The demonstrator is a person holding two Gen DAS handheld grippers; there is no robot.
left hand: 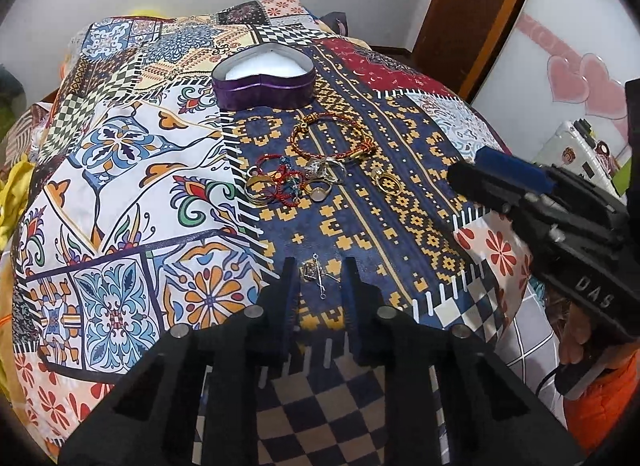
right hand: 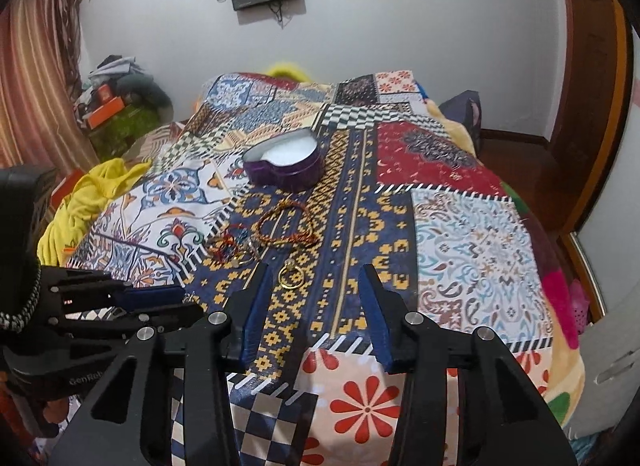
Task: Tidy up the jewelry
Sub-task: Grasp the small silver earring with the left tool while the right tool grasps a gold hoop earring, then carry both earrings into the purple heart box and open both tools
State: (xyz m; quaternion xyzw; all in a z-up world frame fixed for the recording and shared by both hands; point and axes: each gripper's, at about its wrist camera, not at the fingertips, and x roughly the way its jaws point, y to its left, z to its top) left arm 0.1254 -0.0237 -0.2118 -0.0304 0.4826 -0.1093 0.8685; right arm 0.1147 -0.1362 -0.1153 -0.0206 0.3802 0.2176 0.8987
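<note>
A purple heart-shaped tin [left hand: 264,79] with a white lining stands open on the patchwork bedspread; it also shows in the right wrist view [right hand: 286,163]. In front of it lie a red and gold braided bracelet [left hand: 332,139], a heap of rings and red cords [left hand: 292,181] and gold hoop earrings [left hand: 386,181]. My left gripper [left hand: 318,266] is open just above the cover, its fingers on either side of small silver earrings [left hand: 318,274]. My right gripper [right hand: 316,270] is open and empty, close to the gold hoop [right hand: 291,278].
The bedspread [left hand: 132,193] covers a bed with a yellow cloth [right hand: 84,201] at its left side. A wooden door frame [left hand: 476,5] and a white cabinet with pink hearts [left hand: 576,69] stand to the right. Boxes and clothes [right hand: 116,105] are piled by the curtain.
</note>
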